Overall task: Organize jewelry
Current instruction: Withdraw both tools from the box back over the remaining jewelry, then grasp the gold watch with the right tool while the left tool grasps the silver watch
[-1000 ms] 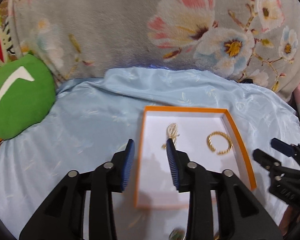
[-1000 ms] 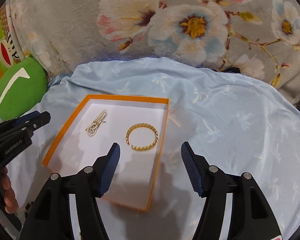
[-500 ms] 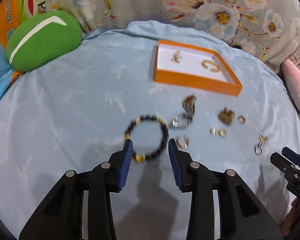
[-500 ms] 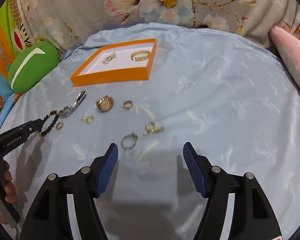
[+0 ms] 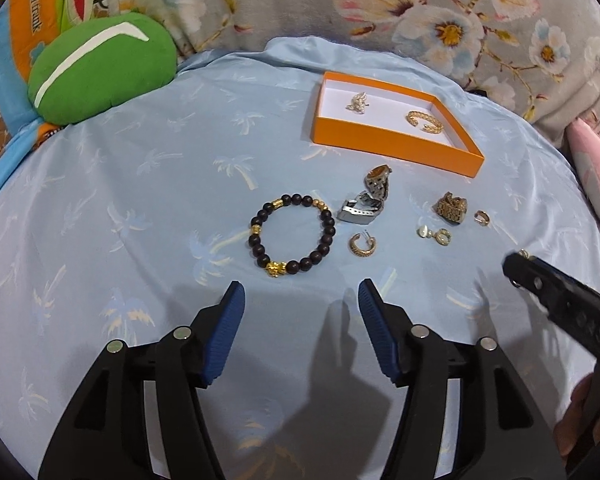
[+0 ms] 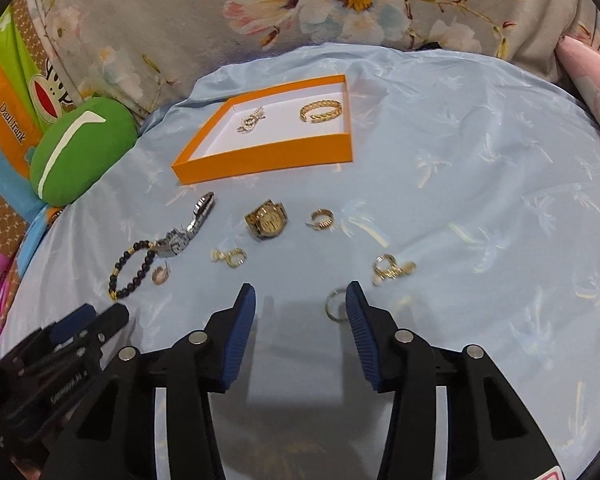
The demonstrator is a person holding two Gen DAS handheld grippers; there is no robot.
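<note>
Behind loose jewelry — orange box (image 5: 396, 148), green cushion (image 5: 100, 76).

The left gripper (image 5: 300, 300) was held with jaws wide apart and nothing between them, just short of a dark beaded bracelet (image 5: 292, 236) laid flat on the light blue cloth (image 5: 120, 208). Beside the bracelet were seen a gold hoop earring (image 5: 363, 245), a silver watch (image 5: 366, 202), a gold watch (image 5: 452, 208), a small ring (image 5: 481, 217) and a pair of small earrings (image 5: 434, 235). Farther back, an orange tray (image 5: 392, 146) was placed holding a gold bangle (image 5: 424, 121) and a pale brooch (image 5: 357, 103). The right gripper's tip (image 5: 518, 266) was seen at the right edge, and a green cushion (image 5: 100, 68) at upper left.
</note>
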